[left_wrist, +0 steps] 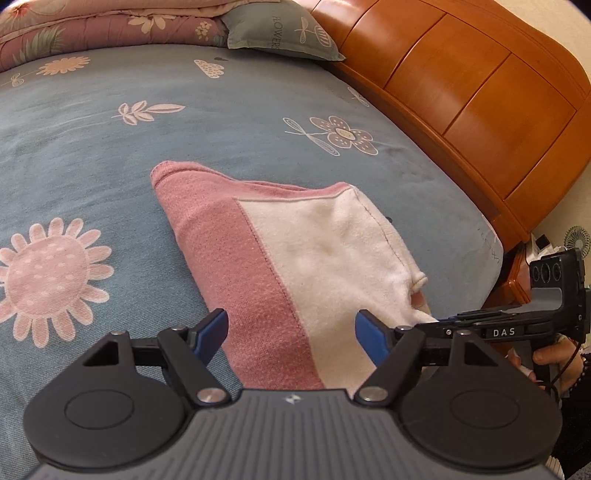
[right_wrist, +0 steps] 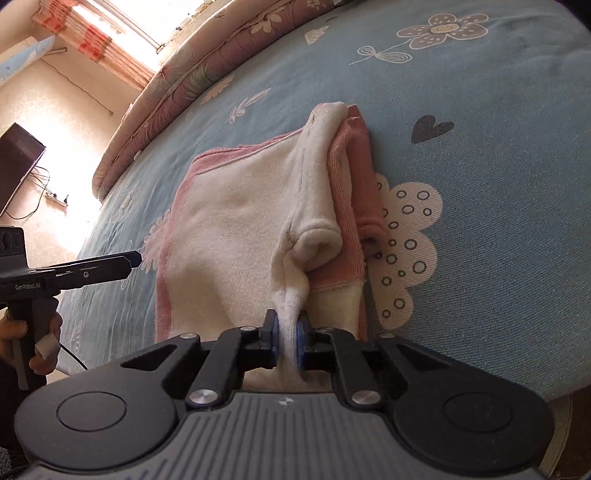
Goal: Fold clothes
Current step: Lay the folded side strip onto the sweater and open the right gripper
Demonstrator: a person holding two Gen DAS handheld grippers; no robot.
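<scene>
A pink and white garment (left_wrist: 295,258), partly folded, is lying on the blue flowered bed sheet (left_wrist: 92,147) near the wooden headboard (left_wrist: 480,110), with a rolled sleeve (right_wrist: 321,240) resting on top of its white panel. The right gripper (right_wrist: 286,332) is pinching a bunched ridge of the white fabric at the garment's near edge, its fingers (right_wrist: 271,332) pressing together on the cloth. The left gripper (left_wrist: 291,332) is hanging over the pink side with its fingers (left_wrist: 214,328) spread wide and nothing between them. The cloth is looking soft, thick and light, a fleecy knit that is sagging and puckering wherever it is being gripped, so it is likely giving no resistance but also keeping no shape; layers are probably sliding over each other when lifted. Taking hold at a hem or corner, through all layers at once, seems the safer choice, with the free fingers taking the pink edge on the opposite side to keep the fold even. No containers are showing in either view; only a pillow (left_wrist: 280,33) and a folded quilt (left_wrist: 92,33) are lying at the far end of the bed.
</scene>
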